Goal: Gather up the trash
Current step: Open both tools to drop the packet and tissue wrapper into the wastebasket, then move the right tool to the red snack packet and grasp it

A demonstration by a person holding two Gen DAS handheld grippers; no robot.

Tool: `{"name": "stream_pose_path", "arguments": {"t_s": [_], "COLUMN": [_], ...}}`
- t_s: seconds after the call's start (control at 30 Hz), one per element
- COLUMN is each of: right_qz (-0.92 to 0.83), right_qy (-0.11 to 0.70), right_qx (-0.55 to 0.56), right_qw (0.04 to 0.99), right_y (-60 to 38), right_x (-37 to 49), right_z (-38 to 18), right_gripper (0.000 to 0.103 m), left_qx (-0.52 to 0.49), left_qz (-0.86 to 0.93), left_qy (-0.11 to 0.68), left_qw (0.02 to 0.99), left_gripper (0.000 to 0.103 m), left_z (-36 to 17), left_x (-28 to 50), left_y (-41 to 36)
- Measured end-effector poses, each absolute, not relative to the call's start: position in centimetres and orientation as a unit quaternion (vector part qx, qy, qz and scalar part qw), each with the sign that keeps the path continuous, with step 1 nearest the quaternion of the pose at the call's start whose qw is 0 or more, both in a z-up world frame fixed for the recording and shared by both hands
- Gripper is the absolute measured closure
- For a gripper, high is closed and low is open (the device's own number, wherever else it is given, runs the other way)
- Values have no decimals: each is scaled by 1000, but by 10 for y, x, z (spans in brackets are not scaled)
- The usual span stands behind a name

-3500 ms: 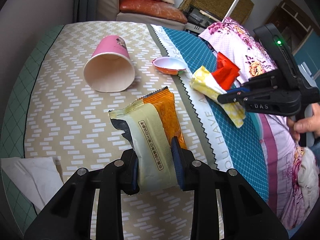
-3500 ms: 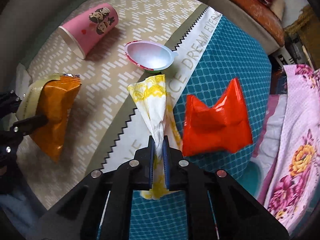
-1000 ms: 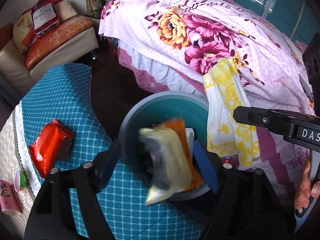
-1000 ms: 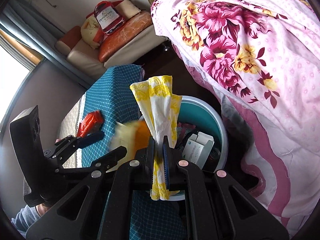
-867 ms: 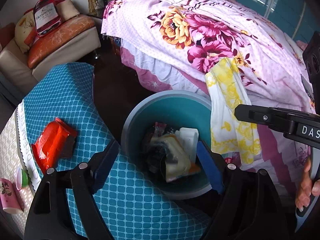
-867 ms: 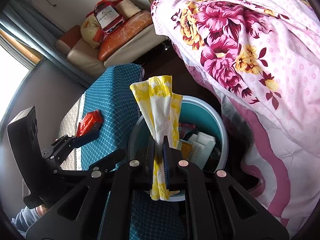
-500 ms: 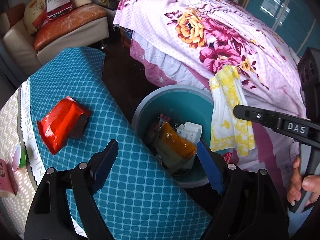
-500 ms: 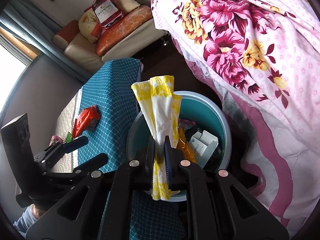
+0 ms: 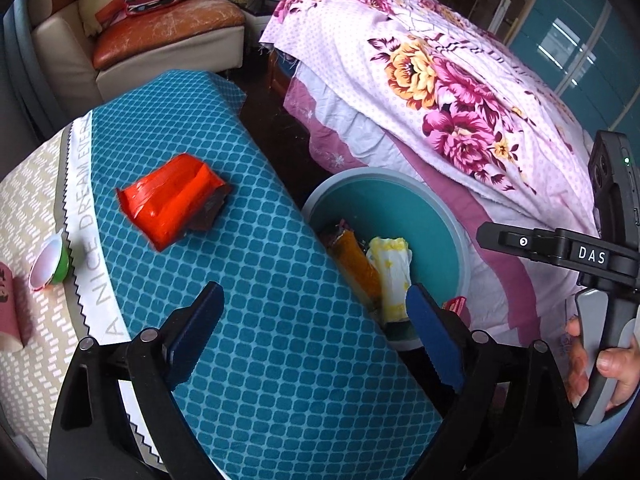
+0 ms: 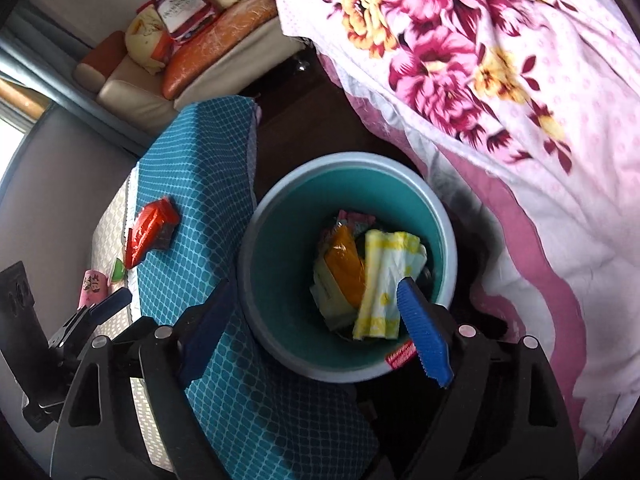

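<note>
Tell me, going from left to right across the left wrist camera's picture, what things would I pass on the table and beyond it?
Pink paper cup → small green cup → red wrapper → teal bin, with the orange packet and then the yellow-and-white wrapper inside → the right gripper held in a hand.

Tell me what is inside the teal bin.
The bin holds an orange wrapper, a yellow-and-white wrapper and other packets beneath; what lies at the bottom is covered.
</note>
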State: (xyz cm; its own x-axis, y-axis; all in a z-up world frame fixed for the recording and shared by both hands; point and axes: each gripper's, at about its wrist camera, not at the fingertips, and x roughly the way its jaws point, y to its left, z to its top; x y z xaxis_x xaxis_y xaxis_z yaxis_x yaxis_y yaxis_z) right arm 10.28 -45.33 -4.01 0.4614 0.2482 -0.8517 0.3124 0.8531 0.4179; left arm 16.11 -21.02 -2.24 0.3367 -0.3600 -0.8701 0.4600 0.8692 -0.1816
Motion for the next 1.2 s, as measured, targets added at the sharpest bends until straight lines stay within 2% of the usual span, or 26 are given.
{"name": "stream_pose_path", "arguments": {"t_s": [0.47, 0.87, 1.2], "right_qz": [6, 41, 63], "right_qy": [528, 553, 568], "right_qx": [222, 184, 158], "right_qw": [820, 811, 805], "right_y": [-387, -321, -286], "right_x": [112, 155, 182], "right_z": [-15, -14, -20], "right_gripper": [22, 21, 21], "left_qx": [1, -57, -77], "left_qz": [-222, -154, -139], "left_qy": [504, 508, 516], "left_qw": [835, 846, 842], "left_gripper": [10, 10, 10], "left_z": [-10, -18, -28], "left_x": [154, 185, 198], "left_y": [-124, -27, 0]}}
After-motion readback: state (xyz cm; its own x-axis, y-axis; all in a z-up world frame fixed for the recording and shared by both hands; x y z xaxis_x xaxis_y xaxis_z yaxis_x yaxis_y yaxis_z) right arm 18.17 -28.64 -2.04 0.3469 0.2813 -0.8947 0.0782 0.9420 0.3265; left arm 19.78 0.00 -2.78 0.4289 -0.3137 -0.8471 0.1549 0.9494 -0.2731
